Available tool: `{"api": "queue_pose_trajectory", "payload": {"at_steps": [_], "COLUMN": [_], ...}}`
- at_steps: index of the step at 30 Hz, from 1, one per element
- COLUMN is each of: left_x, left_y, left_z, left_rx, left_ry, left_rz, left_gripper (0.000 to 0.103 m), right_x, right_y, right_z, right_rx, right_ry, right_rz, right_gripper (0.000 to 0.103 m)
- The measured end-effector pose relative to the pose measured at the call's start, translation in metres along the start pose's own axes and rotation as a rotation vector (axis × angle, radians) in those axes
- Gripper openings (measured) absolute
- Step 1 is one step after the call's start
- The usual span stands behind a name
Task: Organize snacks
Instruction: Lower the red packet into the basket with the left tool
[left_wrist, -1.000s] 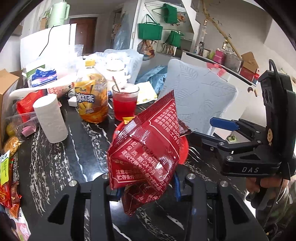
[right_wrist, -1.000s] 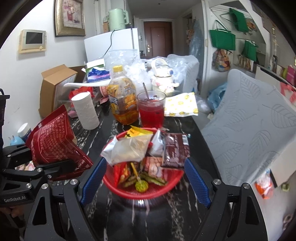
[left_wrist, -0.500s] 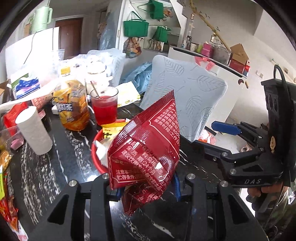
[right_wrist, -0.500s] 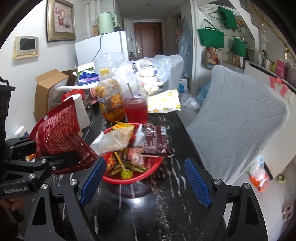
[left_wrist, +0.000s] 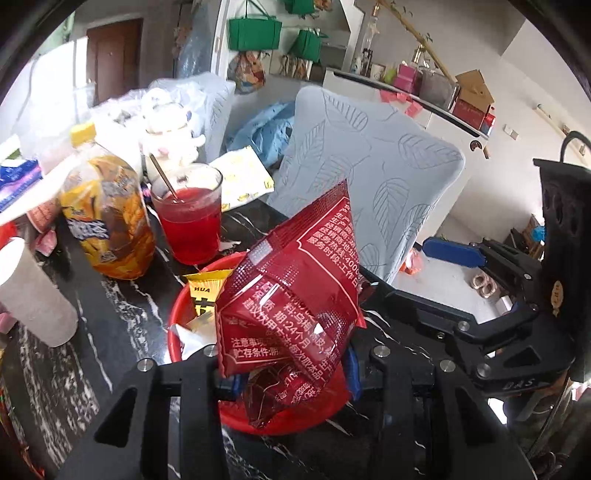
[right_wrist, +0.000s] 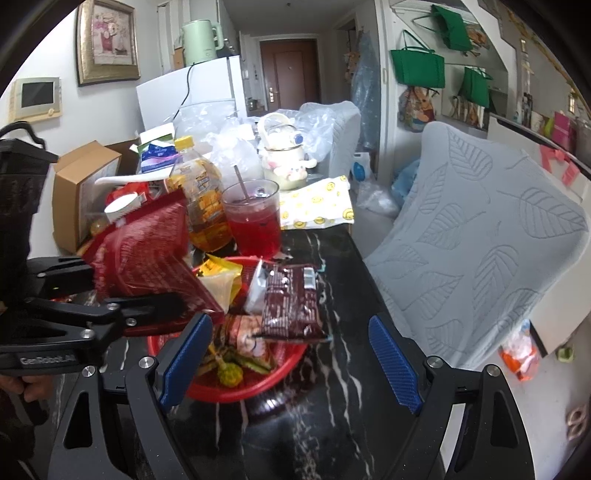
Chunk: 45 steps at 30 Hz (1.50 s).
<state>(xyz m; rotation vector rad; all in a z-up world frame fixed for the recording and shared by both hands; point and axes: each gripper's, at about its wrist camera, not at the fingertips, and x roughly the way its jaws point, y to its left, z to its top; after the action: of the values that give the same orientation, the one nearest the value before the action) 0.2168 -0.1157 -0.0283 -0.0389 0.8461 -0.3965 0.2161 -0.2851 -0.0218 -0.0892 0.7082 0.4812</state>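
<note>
Right wrist view: the red bowl (right_wrist: 229, 387) sits on the dark marble tabletop (right_wrist: 325, 424), holding a brown snack pack (right_wrist: 291, 302), a yellow packet (right_wrist: 221, 280) and other small wrapped snacks. The left tool (left_wrist: 291, 373) grips a red pouch (left_wrist: 295, 306) above the bowl's near rim. The right tool (right_wrist: 288, 362) is spread wide, holding nothing. Behind the bowl stand a glass of red drink (right_wrist: 255, 221) and a tea bottle (right_wrist: 201, 206).
</note>
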Motion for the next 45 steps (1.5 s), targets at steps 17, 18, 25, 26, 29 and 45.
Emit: {"api": "queue_pose_trajectory", "payload": {"at_steps": [17,18,25,26,29,45], "left_x": [0.023,0.023,0.015,0.013,0.013,0.013], "left_y": [0.012,0.011,0.015,0.015,0.013,0.023], "left_z": [0.007,0.009,0.019,0.021,0.024,0.003], "left_rx": [-0.029,-0.016,-0.005,0.004,0.041,-0.013], "left_ry": [0.056,0.06,0.018,-0.002,-0.019,-0.102], "left_rz": [-0.035,-0.014,0.036,0.047,0.091,0.092], "left_gripper": [0.047,0.047,0.047,0.047,0.047,0.079], "right_x": [0.033,0.032,0.032,0.032,0.033,0.039], "right_y": [-0.004,-0.004,-0.003,-0.003,-0.003,-0.005], "right_z": [0.006,0.006,0.007,0.007,0.008,0.006], "right_rx": [0.016,0.016,0.017,0.02,0.024,0.039], "right_ry": [0.044,0.043,0.042,0.042,0.044,0.055], "right_rz": [0.029,0.03,0.033,0.033,0.04,0.043], "right_gripper": [0.087,0.087,0.087,0.087,0.087,0.087]}}
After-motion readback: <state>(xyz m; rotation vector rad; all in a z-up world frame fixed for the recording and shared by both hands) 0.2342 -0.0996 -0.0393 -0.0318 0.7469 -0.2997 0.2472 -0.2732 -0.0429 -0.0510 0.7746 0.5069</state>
